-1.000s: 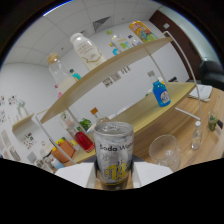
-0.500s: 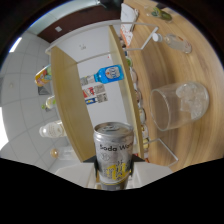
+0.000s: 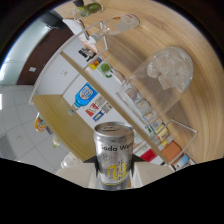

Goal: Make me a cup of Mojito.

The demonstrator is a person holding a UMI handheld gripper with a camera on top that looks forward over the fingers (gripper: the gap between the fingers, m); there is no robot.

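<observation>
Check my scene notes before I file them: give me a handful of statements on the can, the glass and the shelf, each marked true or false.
1. The tool holds a soda water can between its fingers. True.
2. The clear glass beyond the can holds ice. True.
3. The glass is full of green liquid. False: only ice shows in it.
4. The can is lying on the wooden table. False: it is held off it.
5. A blue-labelled bottle sits on the shelf. True.

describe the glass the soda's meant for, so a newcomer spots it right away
Start at the wooden tabletop, beyond the gripper shut on the soda can. The clear glass stands there beside the acrylic shelf, the only vessel filled with ice.
</observation>
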